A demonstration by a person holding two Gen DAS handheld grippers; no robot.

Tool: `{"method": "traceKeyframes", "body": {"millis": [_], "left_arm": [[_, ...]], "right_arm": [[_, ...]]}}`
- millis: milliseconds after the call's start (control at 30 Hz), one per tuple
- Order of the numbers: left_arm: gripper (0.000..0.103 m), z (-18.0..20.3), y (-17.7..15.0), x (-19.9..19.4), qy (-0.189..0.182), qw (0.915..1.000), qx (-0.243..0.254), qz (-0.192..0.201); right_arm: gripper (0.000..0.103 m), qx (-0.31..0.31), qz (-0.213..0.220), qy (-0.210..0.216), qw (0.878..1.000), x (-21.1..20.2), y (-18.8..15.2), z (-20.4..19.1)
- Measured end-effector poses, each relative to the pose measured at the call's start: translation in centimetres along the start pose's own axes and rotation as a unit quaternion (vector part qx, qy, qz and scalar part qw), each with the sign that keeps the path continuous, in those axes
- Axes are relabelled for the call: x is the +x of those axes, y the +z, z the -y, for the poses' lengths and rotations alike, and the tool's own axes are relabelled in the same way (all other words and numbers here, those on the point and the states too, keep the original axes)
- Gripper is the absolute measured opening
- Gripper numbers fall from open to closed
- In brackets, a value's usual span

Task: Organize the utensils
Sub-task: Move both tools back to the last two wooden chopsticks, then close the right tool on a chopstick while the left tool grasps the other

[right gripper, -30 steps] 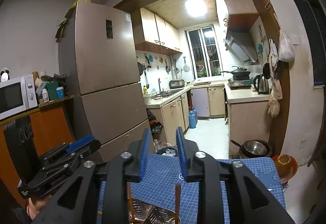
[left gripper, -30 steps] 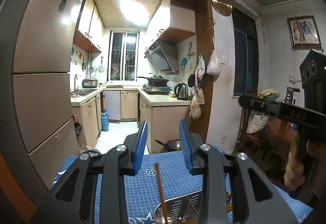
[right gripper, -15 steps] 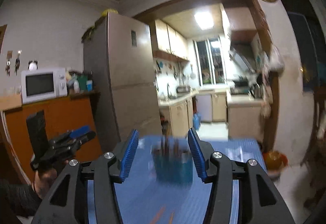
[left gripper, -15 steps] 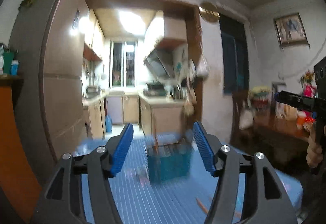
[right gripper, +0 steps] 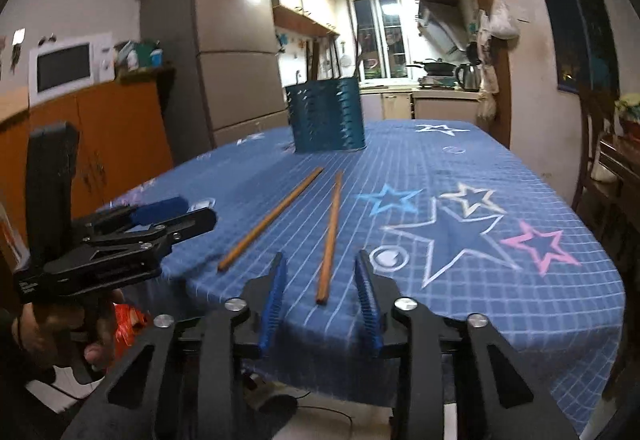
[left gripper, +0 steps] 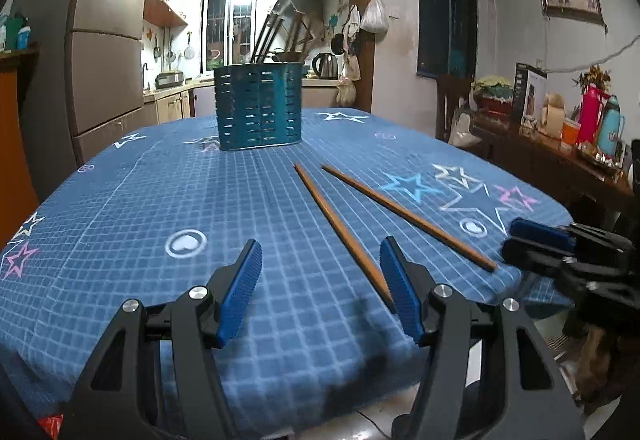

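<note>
Near edge of surface point(left gripper: 120, 208): bare cloth on the left side, free room w/ nothing in the way. Two chopsticks point(left gripper: 340, 228) lie flat toward the right side, gap btwn them widening toward the near edge. Utensil holder point(left gripper: 258, 108) stands upright mid far edge, only tall obstacle; room either side.

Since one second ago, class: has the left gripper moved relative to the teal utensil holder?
Yes. The left gripper has pulled back toward the table's near edge; the teal utensil holder, then directly under its fingers, now stands far ahead on the tablecloth.
</note>
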State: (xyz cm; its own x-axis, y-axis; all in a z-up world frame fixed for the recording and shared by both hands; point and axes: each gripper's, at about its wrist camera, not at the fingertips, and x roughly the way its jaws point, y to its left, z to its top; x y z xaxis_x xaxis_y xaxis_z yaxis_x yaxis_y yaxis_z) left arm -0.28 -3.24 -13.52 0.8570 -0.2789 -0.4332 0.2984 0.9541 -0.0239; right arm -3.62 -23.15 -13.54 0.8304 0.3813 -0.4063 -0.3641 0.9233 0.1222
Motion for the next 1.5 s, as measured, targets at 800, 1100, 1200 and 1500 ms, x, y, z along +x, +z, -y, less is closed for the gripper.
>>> {"method": "traceKeyframes", "body": {"millis": [800, 1100, 1200, 1500], "left_arm": [[0.026, 4.8, -3.1, 0.5, 0.02, 0.999, 0.039, 0.003], [0.015, 4.3, -3.1, 0.5, 0.046, 0.9988, 0.018, 0.002], [0.016, 4.4, -3.3, 0.3, 0.052, 0.9985, 0.015, 0.005], [0.008, 4.9, -3.6, -0.1, 0.064, 0.9977, 0.023, 0.009]], "right_arm": [[0.012, -0.022, 0.0, -0.012, 1.0, 1.9, -1.2, -0.1], [0.012, -0.018, 0.001, -0.013, 1.0, 1.8, -1.4, 0.0], [0.012, -0.018, 0.001, -0.014, 1.0, 1.8, -1.5, -0.1], [0.01, -0.024, 0.009, -0.03, 0.999, 1.7, -1.9, -0.7]]}}
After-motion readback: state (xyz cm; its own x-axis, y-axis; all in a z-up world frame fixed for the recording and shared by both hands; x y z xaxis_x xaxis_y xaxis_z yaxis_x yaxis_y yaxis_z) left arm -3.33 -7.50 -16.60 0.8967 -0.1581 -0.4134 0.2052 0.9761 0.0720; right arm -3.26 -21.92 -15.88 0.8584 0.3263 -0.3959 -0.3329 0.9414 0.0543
